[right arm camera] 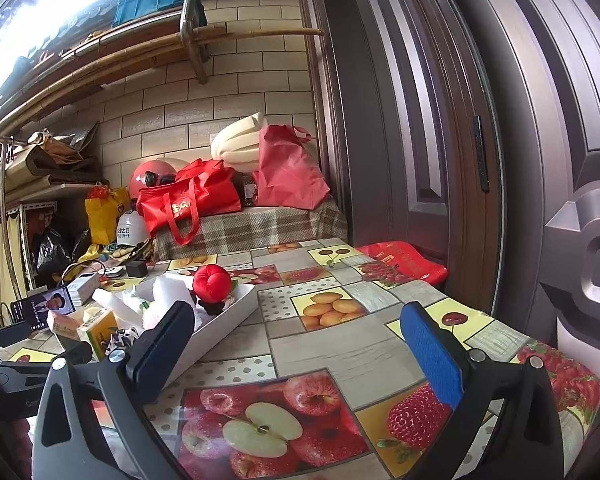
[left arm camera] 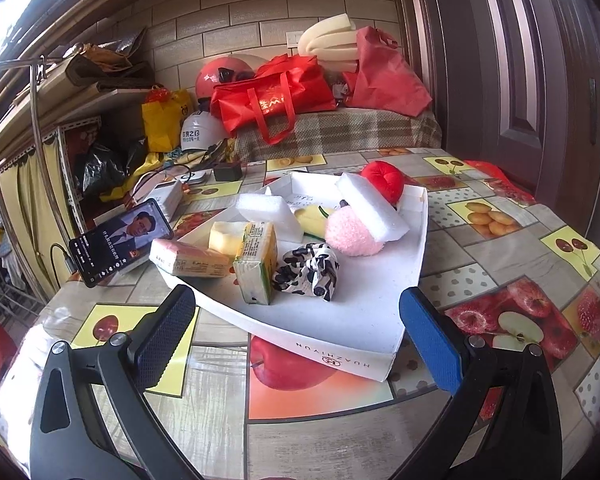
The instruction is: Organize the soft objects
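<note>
A white tray (left arm camera: 340,332) on the fruit-print table holds soft objects: a black-and-white scrunchie (left arm camera: 306,272), a pink fluffy ball (left arm camera: 348,232), a red plush (left arm camera: 384,180), two white foam blocks (left arm camera: 270,210), a yellow sponge (left arm camera: 226,236), a tissue pack (left arm camera: 188,258) and a green-yellow carton (left arm camera: 256,266). My left gripper (left arm camera: 298,328) is open and empty just in front of the tray's near edge. My right gripper (right arm camera: 296,338) is open and empty over the table, right of the tray (right arm camera: 228,320). The red plush (right arm camera: 212,278) shows there too.
A phone (left arm camera: 120,240) playing video leans left of the tray, with a white box (left arm camera: 166,196) and cables behind. A plaid-covered bench with red bags (left arm camera: 276,96) and helmets stands behind the table. A brown door (right arm camera: 460,140) is close on the right.
</note>
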Demonstrator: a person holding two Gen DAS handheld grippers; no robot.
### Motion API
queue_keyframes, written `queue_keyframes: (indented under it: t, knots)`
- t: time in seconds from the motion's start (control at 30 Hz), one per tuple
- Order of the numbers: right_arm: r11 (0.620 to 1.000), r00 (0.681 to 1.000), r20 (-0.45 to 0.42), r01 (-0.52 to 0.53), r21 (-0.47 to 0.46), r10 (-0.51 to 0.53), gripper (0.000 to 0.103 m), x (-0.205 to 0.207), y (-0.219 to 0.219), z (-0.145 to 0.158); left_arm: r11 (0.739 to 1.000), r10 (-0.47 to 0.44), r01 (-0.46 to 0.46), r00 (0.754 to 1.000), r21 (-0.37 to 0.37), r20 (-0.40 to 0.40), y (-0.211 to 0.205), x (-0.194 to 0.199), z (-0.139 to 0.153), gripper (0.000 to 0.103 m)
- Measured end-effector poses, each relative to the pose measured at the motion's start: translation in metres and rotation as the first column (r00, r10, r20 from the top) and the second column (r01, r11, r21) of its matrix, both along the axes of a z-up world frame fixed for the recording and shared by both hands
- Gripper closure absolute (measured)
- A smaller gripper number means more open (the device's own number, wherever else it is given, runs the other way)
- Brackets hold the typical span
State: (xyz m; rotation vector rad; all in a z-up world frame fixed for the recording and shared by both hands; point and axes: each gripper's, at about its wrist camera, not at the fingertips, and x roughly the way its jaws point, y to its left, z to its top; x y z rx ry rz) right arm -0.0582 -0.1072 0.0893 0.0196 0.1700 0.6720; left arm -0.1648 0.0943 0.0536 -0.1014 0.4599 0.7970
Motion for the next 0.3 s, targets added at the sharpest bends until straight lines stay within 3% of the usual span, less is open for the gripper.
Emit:
queue_keyframes:
  t: [0.3]
  knots:
    - [1.0, 0.999, -0.033, -0.006, 0.016, 0.006, 0.0, 0.0049, -0.0019, -0.0003, 1.0, -0.008, 0.008, 1.0, -0.018, 0.003, 0.0026, -0.0004, -0.0005, 0.0]
